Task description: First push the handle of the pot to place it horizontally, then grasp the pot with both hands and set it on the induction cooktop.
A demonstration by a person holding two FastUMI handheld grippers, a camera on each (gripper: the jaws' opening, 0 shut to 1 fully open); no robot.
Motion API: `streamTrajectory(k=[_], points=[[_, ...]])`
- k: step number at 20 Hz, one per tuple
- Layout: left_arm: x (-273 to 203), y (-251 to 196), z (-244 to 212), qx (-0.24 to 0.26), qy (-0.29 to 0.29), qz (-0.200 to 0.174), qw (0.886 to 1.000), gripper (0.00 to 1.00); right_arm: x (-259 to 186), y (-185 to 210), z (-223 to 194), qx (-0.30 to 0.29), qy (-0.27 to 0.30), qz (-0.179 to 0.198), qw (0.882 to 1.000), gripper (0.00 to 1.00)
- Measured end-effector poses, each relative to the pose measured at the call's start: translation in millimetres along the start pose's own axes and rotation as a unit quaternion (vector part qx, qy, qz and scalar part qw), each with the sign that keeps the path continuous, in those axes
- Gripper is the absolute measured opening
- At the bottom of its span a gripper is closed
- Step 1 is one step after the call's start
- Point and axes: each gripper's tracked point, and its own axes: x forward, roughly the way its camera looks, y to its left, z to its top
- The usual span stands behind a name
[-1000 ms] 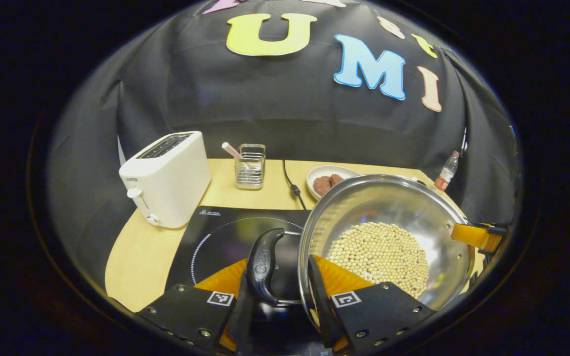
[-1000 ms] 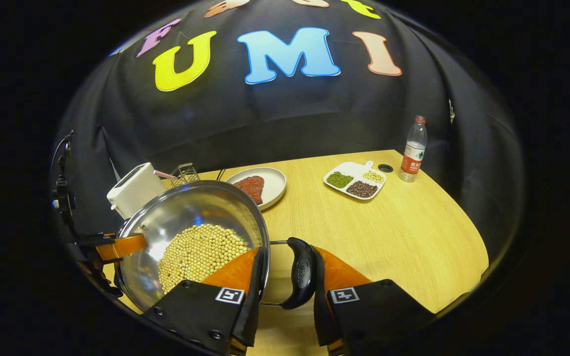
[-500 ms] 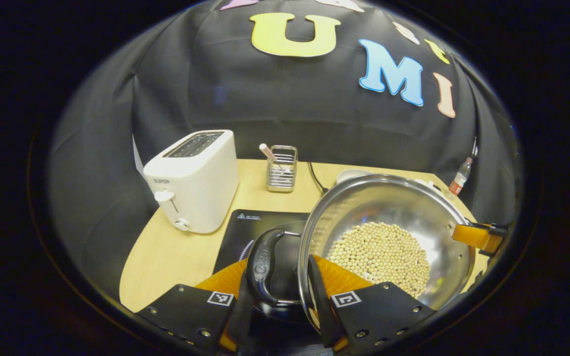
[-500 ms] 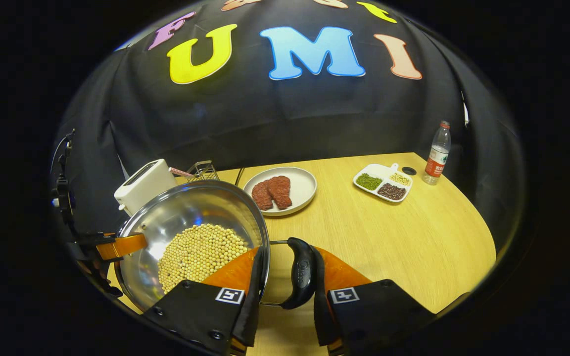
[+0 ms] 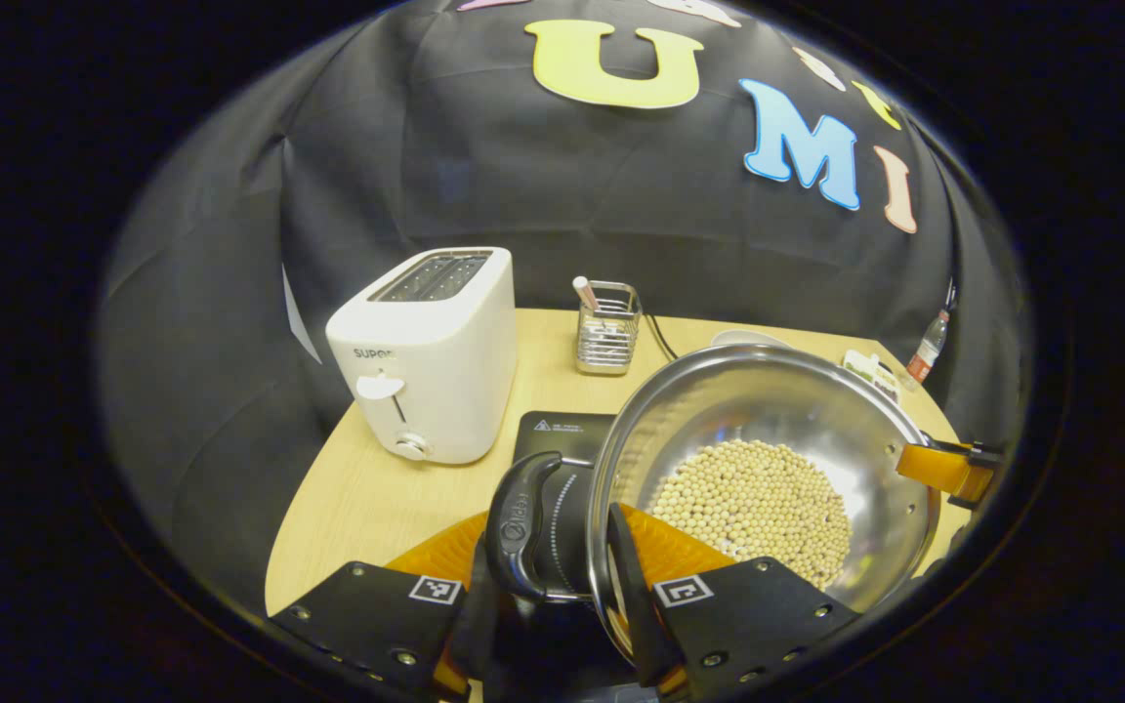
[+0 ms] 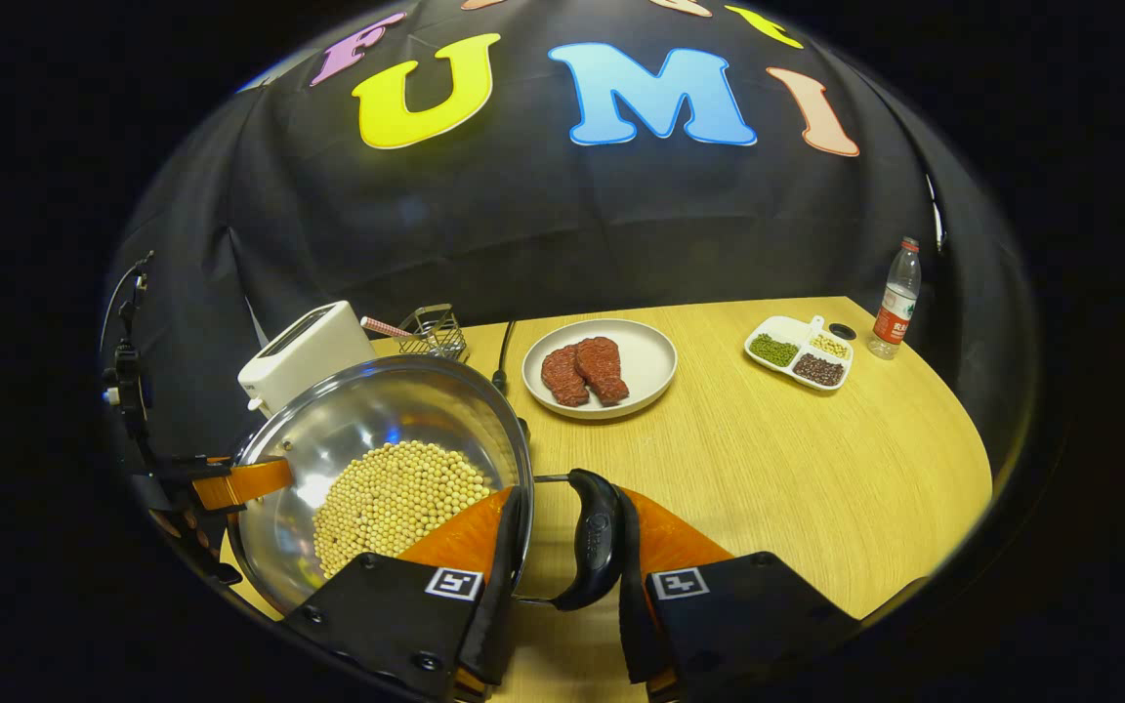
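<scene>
A steel pot (image 5: 768,469) holding pale beans hangs between both grippers, with its left side over the black induction cooktop (image 5: 553,434). My left gripper (image 5: 548,586) is shut on the pot's left black handle (image 5: 521,522), one finger outside the handle and one inside the rim. In the right gripper view, my right gripper (image 6: 567,576) is shut on the right black handle (image 6: 594,537) of the pot (image 6: 377,469) in the same way. Each view shows the other gripper's finger at the pot's far rim. Most of the cooktop is hidden under the pot.
A white toaster (image 5: 431,356) stands left of the cooktop, with a wire utensil holder (image 5: 606,327) behind it. Right of the pot on the wooden table (image 6: 797,469) are a plate of meat (image 6: 600,366), a divided dish (image 6: 802,351) and a bottle (image 6: 897,298).
Both grippers have carried the pot to the left. The toaster has drawn closer, the cooktop has slid under the pot, and the plate of meat has come into fuller view.
</scene>
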Motion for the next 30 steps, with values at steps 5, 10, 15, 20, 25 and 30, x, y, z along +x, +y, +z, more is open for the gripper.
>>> streamTrajectory(k=[5,10,15,20,25,30], points=[[7.5,21.2,-3.0,-0.008,0.004,0.007,1.0,0.56,8.8,18.0,-2.9,-0.001,0.003,0.007,1.0,0.48],[13.6,35.0,-2.5,0.003,0.011,0.008,1.0,0.56,17.4,30.2,-7.6,0.014,0.013,0.014,1.0,0.45],[13.5,38.5,-9.0,0.006,0.015,0.034,0.999,0.6,19.2,32.8,-7.0,0.011,0.016,0.023,1.0,0.53],[-9.1,32.8,32.6,0.039,-0.057,0.069,0.995,0.81,0.0,22.9,28.7,-0.023,-0.055,0.024,0.998,0.97],[-58.3,-1.1,81.5,0.054,-0.148,0.091,0.983,0.8,-44.1,-11.9,64.9,-0.062,-0.123,0.005,0.99,0.98],[-114.5,-78.5,113.0,0.052,-0.216,0.077,0.972,0.77,-105.7,-67.2,91.8,-0.101,-0.183,-0.009,0.978,0.98]])
